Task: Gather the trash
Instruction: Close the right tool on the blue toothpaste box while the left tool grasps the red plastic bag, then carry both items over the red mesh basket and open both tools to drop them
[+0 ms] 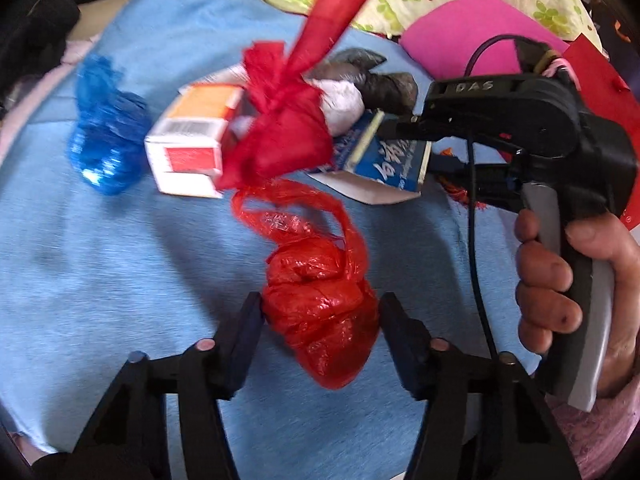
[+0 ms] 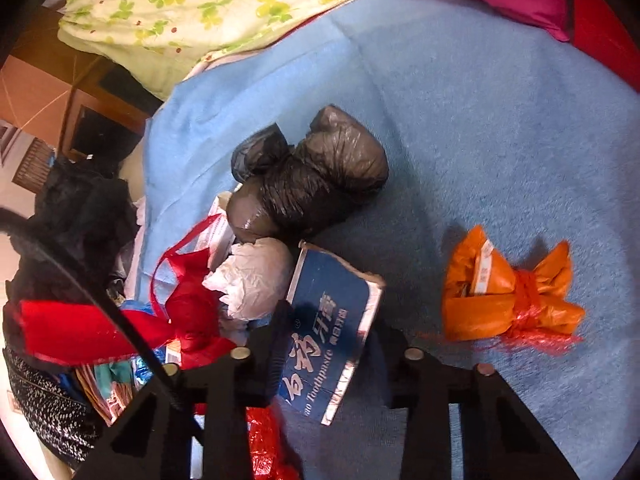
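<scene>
A knotted red plastic bag (image 1: 320, 320) lies on the blue blanket (image 1: 100, 280) between the fingers of my left gripper (image 1: 320, 312). Both pads touch its sides, so the gripper is shut on it. My right gripper (image 2: 332, 344) is shut on a blue toothpaste box (image 2: 332, 320), one finger on each long side. The left wrist view shows that gripper (image 1: 400, 140) in a person's hand, tips on the same box (image 1: 384, 160). Behind lie a black bag bundle (image 2: 312, 176), a white crumpled bag (image 2: 256, 276) and a red cloth bag (image 1: 280, 136).
A blue plastic bundle (image 1: 104, 136) and an orange-and-white carton (image 1: 192, 140) lie at the left. An orange bundle (image 2: 508, 292) sits alone to the right. A floral quilt (image 2: 180, 0) and a pink pillow (image 1: 472, 36) border the blanket's far side. Dark clothing (image 2: 80, 208) is piled at the left edge.
</scene>
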`<control>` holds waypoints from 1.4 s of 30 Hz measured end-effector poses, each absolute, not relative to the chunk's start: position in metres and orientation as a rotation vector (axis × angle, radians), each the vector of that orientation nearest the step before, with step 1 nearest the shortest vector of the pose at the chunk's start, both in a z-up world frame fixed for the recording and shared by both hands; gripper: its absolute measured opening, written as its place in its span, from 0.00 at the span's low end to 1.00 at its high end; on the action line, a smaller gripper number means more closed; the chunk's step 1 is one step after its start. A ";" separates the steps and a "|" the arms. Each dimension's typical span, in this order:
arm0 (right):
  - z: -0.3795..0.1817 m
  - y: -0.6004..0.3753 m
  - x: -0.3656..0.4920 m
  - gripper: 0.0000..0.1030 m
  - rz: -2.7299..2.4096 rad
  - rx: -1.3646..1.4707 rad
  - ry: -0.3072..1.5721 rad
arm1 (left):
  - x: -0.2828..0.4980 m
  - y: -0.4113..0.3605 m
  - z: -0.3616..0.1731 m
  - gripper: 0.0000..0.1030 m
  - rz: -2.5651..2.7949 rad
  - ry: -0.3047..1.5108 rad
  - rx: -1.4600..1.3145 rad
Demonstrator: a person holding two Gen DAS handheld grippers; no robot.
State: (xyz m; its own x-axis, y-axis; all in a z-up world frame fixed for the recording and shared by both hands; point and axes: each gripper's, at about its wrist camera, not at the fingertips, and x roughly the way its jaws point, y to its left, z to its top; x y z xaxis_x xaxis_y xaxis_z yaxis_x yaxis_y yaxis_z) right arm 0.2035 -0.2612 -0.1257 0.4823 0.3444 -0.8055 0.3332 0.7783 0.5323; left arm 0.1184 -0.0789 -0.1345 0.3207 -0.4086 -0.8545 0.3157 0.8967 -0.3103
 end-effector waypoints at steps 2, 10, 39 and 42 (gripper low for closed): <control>-0.124 -0.262 0.203 0.33 0.015 0.699 1.088 | 0.119 -0.079 -0.138 0.55 -0.478 1.144 -0.107; -0.122 -0.270 0.197 0.30 0.065 0.740 1.048 | 0.106 -0.062 -0.129 0.50 -0.447 1.105 -0.130; -0.127 -0.217 0.212 0.63 -0.109 0.452 1.112 | 0.087 -0.040 -0.108 0.50 -0.426 1.048 -0.079; -0.125 -0.226 0.209 0.62 -0.079 0.500 1.100 | 0.087 -0.042 -0.103 0.50 -0.432 1.037 -0.075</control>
State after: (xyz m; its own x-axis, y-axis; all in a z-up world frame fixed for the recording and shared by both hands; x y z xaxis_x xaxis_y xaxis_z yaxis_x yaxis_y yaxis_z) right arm 0.2094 -0.2264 -0.1251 0.4627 0.1817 -0.8677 0.3045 0.8867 0.3480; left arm 0.0872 -0.0420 -0.1027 0.4334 -0.3811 -0.8167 0.3110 0.9138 -0.2613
